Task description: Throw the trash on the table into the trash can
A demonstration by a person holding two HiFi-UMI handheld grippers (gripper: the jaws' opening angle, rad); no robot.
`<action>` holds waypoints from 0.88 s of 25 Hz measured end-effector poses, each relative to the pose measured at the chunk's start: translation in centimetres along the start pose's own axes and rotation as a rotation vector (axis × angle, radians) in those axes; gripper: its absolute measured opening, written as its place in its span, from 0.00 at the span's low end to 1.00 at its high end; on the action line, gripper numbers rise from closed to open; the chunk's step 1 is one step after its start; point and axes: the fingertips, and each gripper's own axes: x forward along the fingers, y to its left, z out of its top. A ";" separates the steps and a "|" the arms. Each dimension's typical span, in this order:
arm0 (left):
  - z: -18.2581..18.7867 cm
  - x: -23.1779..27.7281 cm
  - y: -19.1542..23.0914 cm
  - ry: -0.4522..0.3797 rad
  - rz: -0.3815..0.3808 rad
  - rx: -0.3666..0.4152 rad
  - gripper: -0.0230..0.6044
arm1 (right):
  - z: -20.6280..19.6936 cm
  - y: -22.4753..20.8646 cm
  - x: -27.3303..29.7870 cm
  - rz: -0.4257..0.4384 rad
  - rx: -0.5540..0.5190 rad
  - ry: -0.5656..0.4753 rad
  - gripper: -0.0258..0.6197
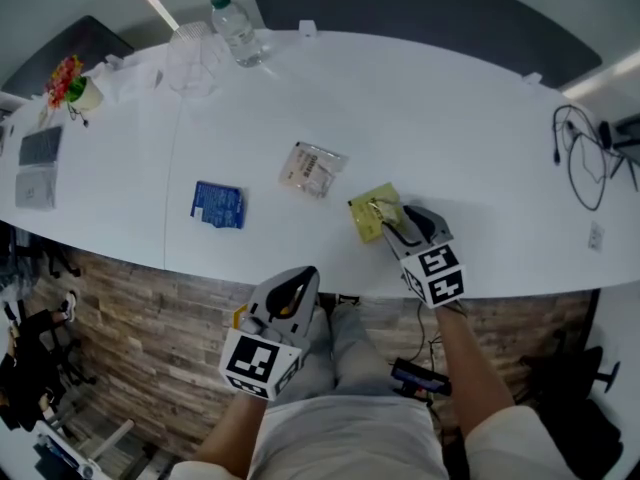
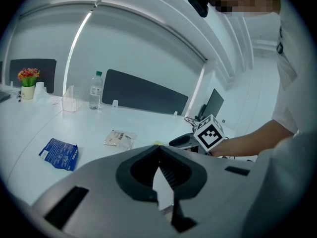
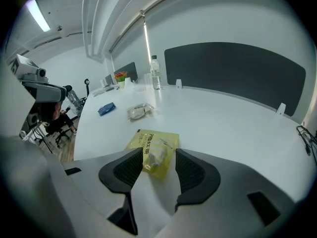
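Trash on a white table (image 1: 450,118)
The right gripper (image 3: 156,165) straddles the yellow packet (image 3: 154,148), jaws apart; left gripper (image 2: 159,150) jaws together; blue packet (image 1: 218,205), clear packet (image 1: 313,168), bottle (image 1: 236,30) beyond.

Right gripper (image 1: 388,218) jaws spread, tilted down; left gripper (image 1: 306,273) seemingly closed.

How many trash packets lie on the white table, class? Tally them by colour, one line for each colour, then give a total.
Yellow flat plastic packet: 1
Blue flat plastic packet: 1
Clear plastic packet with pale contents: 1
Total: 3
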 end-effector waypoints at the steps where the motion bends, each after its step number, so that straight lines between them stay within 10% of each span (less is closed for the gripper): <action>1: -0.1 0.0 0.1 0.001 0.001 0.000 0.04 | -0.2 0.0 0.2 0.000 0.000 0.010 0.38; 7: -0.4 -0.4 0.6 0.007 0.015 -0.012 0.04 | -0.2 -0.1 0.3 -0.012 0.006 0.021 0.14; 22: 0.9 -2.4 0.7 -0.045 0.055 0.015 0.04 | 1.4 1.6 -3.2 0.063 0.038 -0.049 0.12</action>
